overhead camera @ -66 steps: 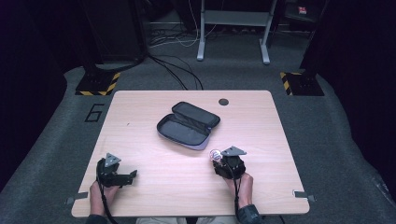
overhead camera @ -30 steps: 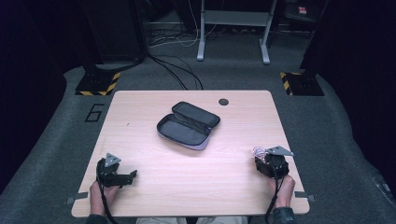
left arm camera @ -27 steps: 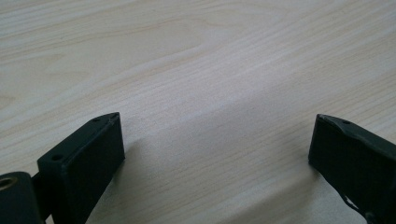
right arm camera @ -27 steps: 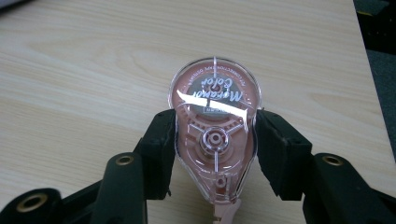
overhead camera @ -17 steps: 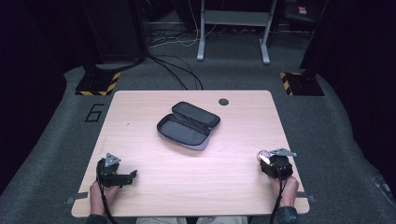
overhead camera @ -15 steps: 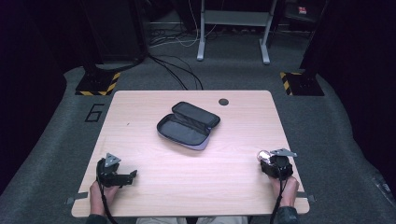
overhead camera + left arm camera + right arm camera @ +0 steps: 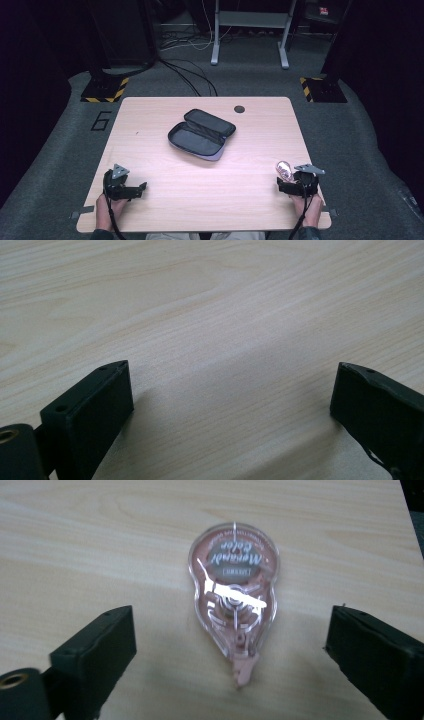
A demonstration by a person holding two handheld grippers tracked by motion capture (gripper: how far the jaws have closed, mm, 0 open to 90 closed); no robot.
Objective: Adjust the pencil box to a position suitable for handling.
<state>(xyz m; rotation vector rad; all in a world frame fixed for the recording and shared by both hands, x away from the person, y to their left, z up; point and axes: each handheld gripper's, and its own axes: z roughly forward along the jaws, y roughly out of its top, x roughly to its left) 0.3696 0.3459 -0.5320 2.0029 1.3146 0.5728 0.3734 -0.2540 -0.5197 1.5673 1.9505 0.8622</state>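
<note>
Looking down my right gripper (image 7: 290,181), I see the jaws have just been opening and now stand spread wide, with the pink correction tape dispenser (image 7: 234,606) lying flat on the table (image 7: 250,145) between them, untouched by either pad. From above, the dispenser sits near the table's right edge, just ahead of that gripper. My left gripper (image 7: 131,188) rests near the front left corner, its jaws spread over bare wood. An open pencil case (image 7: 201,134) lies mid-table, well apart from both.

1 high forward-down overview, 2 close jaw-level views, all sharing the table (image 7: 250,200).
</note>
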